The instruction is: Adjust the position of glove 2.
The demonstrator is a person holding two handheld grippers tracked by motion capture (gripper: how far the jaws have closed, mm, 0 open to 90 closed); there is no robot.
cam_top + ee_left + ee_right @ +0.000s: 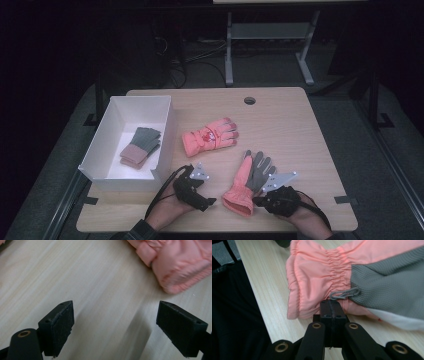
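A pink glove with a grey palm [250,180] lies palm up near the table's front edge, cuff toward me. My right gripper [259,201] is shut on the side edge of it, just below the cuff. In the right gripper view the closed jaws [332,305] pinch the pink fabric [312,277] beside a small grey clip [344,293]. My left gripper [210,200] hovers open left of the cuff. Its view has the jaws [115,325] wide apart over bare wood, the pink cuff [180,265] beyond them. A second pink glove [210,136] lies back up at mid table.
A white box [100,150] stands at the table's left and holds a folded grey and dusty-pink pair of gloves [141,146]. A cable hole [249,100] sits near the far edge. The table's front edge is close behind both hands.
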